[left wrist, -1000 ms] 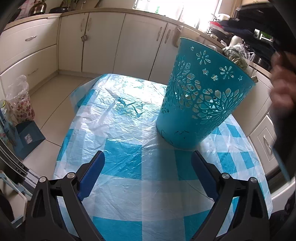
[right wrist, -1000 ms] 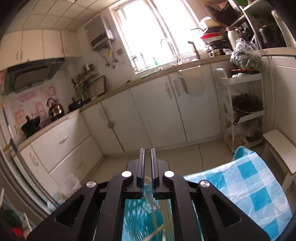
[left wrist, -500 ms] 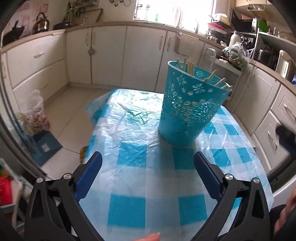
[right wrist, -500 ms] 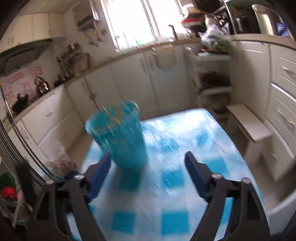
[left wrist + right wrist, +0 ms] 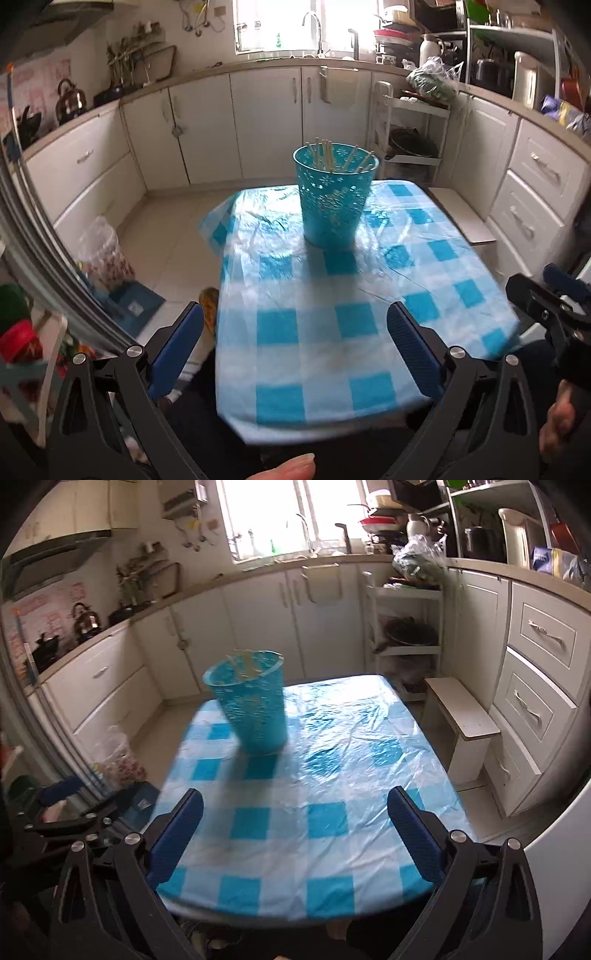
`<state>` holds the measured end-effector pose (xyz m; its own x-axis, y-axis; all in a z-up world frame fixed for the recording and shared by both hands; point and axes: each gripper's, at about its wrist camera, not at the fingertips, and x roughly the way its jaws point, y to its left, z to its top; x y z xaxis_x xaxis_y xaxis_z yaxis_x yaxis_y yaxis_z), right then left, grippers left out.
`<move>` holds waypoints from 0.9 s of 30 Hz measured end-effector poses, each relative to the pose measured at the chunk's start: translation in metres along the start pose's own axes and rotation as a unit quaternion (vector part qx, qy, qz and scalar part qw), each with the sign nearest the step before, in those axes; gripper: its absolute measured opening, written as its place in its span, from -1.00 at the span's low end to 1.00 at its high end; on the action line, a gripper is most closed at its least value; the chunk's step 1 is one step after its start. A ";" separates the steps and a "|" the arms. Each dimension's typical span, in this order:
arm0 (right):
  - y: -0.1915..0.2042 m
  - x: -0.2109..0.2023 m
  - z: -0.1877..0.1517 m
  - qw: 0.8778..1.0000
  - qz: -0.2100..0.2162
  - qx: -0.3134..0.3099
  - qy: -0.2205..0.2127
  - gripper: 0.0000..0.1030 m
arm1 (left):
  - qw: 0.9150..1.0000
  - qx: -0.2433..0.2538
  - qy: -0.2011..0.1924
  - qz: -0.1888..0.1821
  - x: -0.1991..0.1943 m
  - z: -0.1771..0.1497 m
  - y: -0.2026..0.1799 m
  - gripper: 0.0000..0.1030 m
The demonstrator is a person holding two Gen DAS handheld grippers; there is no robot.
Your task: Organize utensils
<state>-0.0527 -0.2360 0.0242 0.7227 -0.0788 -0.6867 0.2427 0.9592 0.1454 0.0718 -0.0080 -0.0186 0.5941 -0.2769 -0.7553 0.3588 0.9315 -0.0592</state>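
A turquoise cut-out basket (image 5: pixel 334 206) (image 5: pixel 255 716) stands upright at the far end of the blue-checked table (image 5: pixel 314 332) (image 5: pixel 332 775). Several wooden chopsticks (image 5: pixel 332 155) stick up out of it. My left gripper (image 5: pixel 295 321) is open and empty, held above the table's near end, well back from the basket. My right gripper (image 5: pixel 295 801) hangs over the near end too. Its jaws are opening wide, with nothing between them. The right gripper (image 5: pixel 554 299) also shows at the right edge of the left wrist view.
A low white stool (image 5: pixel 461 716) stands right of the table, with drawers behind it. A wire rack (image 5: pixel 410 140) and cabinets line the far wall. A plastic bag (image 5: pixel 103 251) sits on the floor at left. A person's thumb (image 5: pixel 288 469) shows at the bottom edge.
Both grippers drew back and away from the basket, which now looks smaller. The right gripper went from shut above the basket to wide open, and chopsticks now stand in the basket.
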 end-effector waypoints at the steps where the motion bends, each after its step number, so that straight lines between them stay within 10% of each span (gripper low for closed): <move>1: 0.002 -0.007 -0.003 1.000 0.005 0.002 0.002 0.85 | 1.000 -0.006 -0.001 -0.004 -0.011 -0.003 0.002 0.85; 27: 0.029 -0.103 -0.074 1.000 0.019 0.022 -0.002 0.85 | 0.999 -0.020 -0.024 0.030 -0.136 -0.063 -0.010 0.85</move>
<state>-0.1681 -0.1795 0.0467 0.7340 -0.0441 -0.6777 0.2431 0.9488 0.2015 -0.0583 0.0351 0.0435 0.6475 -0.2303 -0.7264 0.2937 0.9550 -0.0410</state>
